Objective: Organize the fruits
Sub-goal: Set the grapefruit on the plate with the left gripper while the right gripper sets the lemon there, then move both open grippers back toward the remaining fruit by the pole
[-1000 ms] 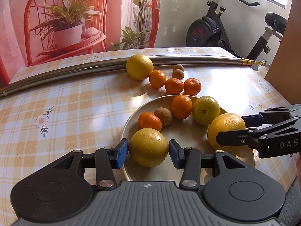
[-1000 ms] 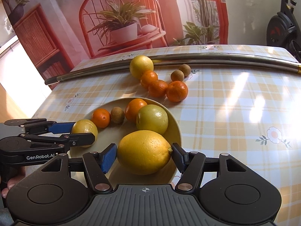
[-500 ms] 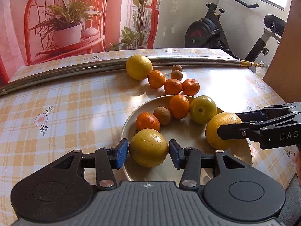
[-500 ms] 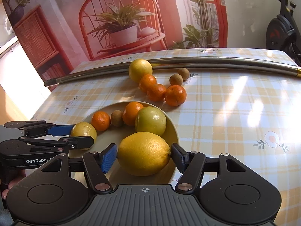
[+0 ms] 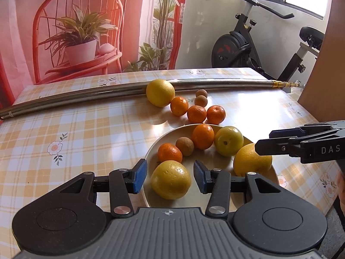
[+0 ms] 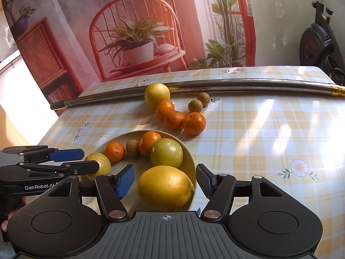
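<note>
Two fruits, touched by pads a second earlier, were seen freed on the plate (image 5: 207,164), lower centre: yellow fruit (image 5: 170,179) within the open left gripper (image 5: 170,172), lemon (image 6: 166,187) within the open right gripper (image 6: 165,180). Six were left on the table (image 5: 86,129).

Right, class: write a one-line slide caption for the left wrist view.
Open left gripper straddles a yellow fruit on the plate; six more fruits wait on the checked table.
</note>
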### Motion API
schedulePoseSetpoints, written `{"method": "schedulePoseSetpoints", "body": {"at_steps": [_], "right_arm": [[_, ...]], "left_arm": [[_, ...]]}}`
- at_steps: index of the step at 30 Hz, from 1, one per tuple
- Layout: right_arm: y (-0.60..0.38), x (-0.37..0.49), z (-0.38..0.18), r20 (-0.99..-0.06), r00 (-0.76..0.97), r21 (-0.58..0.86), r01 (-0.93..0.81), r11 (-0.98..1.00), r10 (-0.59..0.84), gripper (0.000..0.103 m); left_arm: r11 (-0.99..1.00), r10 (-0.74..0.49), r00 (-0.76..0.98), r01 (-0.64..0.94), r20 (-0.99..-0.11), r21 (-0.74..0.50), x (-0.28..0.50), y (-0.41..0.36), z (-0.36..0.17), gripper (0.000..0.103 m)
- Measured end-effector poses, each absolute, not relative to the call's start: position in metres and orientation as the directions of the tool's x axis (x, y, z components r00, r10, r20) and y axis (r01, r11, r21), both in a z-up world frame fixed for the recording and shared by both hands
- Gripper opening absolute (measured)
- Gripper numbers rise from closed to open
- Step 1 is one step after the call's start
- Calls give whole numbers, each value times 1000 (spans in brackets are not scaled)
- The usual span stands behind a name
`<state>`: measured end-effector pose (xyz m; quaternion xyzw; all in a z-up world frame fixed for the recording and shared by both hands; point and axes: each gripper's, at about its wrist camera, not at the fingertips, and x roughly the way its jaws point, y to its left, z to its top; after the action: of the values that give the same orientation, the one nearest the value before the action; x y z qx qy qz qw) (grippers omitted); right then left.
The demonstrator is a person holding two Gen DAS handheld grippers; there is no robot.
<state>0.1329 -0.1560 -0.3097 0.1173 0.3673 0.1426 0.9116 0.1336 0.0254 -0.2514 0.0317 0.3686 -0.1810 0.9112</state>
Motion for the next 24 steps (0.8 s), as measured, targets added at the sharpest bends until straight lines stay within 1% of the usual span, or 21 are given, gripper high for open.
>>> {"method": "schedulePoseSetpoints", "body": {"at_steps": [6,14,19,22,24], "right_arm": [[-166,134,-299,-609,717,327,-164,931,340,60],[-184,144,-287,-582,751,326,-135,936,311,60],[-195,155,-286,-577,767,313,-110,943,281,59],[-201,163,-286,-575,774,309,-97,946,267,59],[-204,168,-287,-573,779,306,-84,948,254,57]], "left_arm": [[941,-311,706,323,-637,-101,141,36,-228,50],[954,-294,746,265,-597,-138,158,55,-203,50],[960,-277,752,246,-597,-136,171,58,-201,50],[960,-278,740,242,-612,-143,180,56,-205,50],[958,-283,730,241,-623,-152,187,54,-208,49]]}}
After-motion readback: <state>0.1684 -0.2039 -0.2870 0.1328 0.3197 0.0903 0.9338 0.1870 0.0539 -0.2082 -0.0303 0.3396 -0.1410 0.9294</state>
